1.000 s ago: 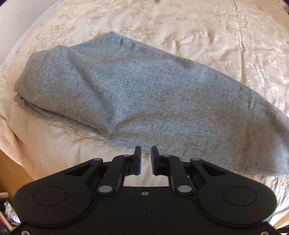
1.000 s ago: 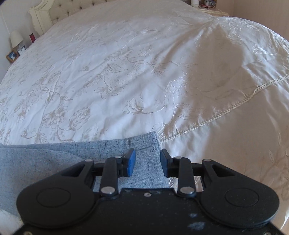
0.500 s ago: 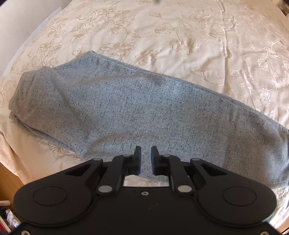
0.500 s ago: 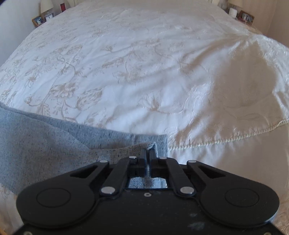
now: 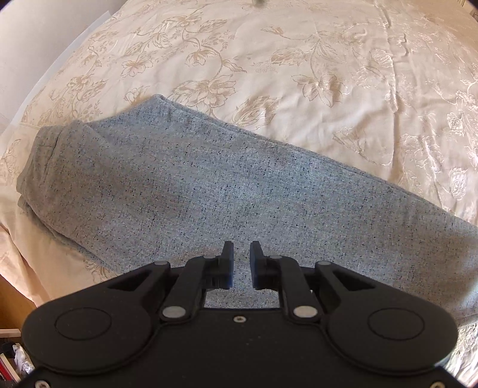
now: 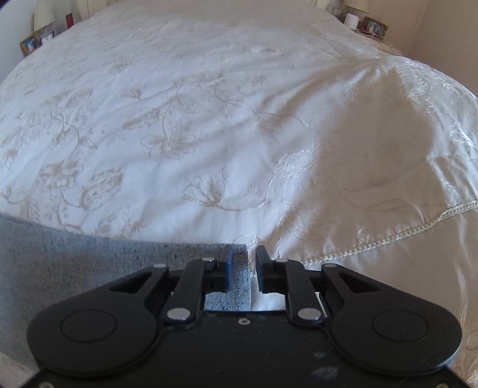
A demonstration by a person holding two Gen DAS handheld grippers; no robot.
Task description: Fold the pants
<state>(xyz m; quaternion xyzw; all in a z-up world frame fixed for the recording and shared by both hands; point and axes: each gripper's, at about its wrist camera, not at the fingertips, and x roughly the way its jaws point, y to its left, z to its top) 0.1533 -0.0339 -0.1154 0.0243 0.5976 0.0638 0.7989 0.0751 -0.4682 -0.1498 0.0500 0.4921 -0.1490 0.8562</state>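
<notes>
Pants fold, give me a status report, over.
Left tongs open, over the gray pants. Right tongs open at the pants' corner, gripping nothing. Pants lie folded lengthwise on the bedspread. Nothing in the way.

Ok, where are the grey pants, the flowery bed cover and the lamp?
grey pants (image 5: 209,185), left wrist view, middle of the folded fabric.
flowery bed cover (image 6: 185,98), right wrist view, bare top surface.
lamp (image 6: 43,16), right wrist view, its shade.
</notes>
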